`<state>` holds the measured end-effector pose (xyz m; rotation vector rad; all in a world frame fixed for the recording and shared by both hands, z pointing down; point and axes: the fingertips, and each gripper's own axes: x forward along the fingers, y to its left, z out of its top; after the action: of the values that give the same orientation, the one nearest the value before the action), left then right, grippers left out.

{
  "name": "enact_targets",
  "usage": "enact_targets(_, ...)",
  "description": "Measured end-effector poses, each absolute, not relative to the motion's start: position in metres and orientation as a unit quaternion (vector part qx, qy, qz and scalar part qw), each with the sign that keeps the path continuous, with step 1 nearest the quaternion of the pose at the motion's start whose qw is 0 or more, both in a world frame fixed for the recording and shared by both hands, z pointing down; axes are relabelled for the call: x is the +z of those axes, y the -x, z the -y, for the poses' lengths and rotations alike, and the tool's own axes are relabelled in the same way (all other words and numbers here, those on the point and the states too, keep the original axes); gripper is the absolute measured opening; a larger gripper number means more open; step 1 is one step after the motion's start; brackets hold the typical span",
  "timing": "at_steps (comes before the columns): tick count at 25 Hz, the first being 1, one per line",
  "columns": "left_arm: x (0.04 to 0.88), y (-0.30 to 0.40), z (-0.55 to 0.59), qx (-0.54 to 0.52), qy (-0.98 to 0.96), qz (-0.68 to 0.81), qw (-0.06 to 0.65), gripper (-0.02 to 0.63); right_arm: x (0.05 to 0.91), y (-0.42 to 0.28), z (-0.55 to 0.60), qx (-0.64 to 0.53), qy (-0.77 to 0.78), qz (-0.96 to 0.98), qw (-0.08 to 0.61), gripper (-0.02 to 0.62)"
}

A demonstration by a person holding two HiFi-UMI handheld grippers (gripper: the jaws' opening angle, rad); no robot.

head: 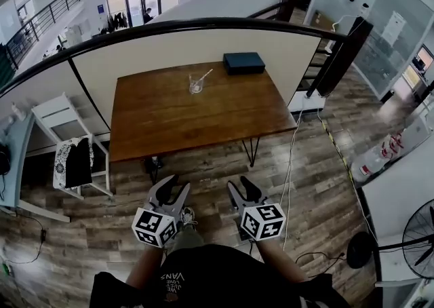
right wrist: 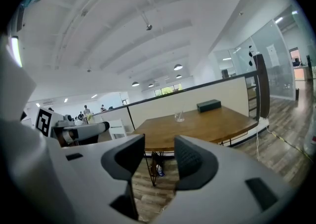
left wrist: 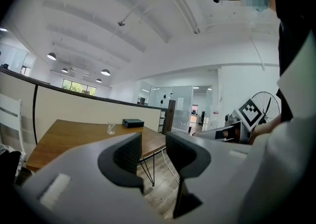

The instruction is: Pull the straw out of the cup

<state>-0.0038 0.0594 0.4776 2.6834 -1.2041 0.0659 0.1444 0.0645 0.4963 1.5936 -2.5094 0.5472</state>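
- On the far part of the brown wooden table (head: pixel 196 120) stands a clear cup (head: pixel 196 86). A pale straw (head: pixel 204 74) sits in it, leaning to the right and poking out above the rim.
- Beyond the cup and to its right, near the table's back edge, lies a flat dark box (head: pixel 244 62), close to the cup but not touching it.
- Both grippers are held low in front of the person, over the wood floor (head: pixel 305 164). They are on the near side of the table and well apart from the cup.
- The left gripper (head: pixel 175 186) has its jaws apart with nothing between them. In the left gripper view the gap shows only floor and a table leg, and the cup appears small and distant, up and to the left of the gap.
- The right gripper (head: pixel 239 183) also has its jaws spread and empty. In the right gripper view the gap frames floor and the table's legs, with the cup far off on the tabletop above it and the box to the cup's right.
- The two grippers sit side by side without touching, both pointing toward the table.
- Left of the table stands a white chair (head: pixel 60 108), with a dark cloth (head: pixel 79 162) draped just beside it.
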Motion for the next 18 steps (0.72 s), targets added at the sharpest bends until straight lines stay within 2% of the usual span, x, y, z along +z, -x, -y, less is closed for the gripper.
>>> enact_targets(18,0.488,0.042,0.1,0.036,-0.918,0.382,0.101,0.137,0.504,-0.105,0.096,0.188,-0.548,0.812,0.074,0.17)
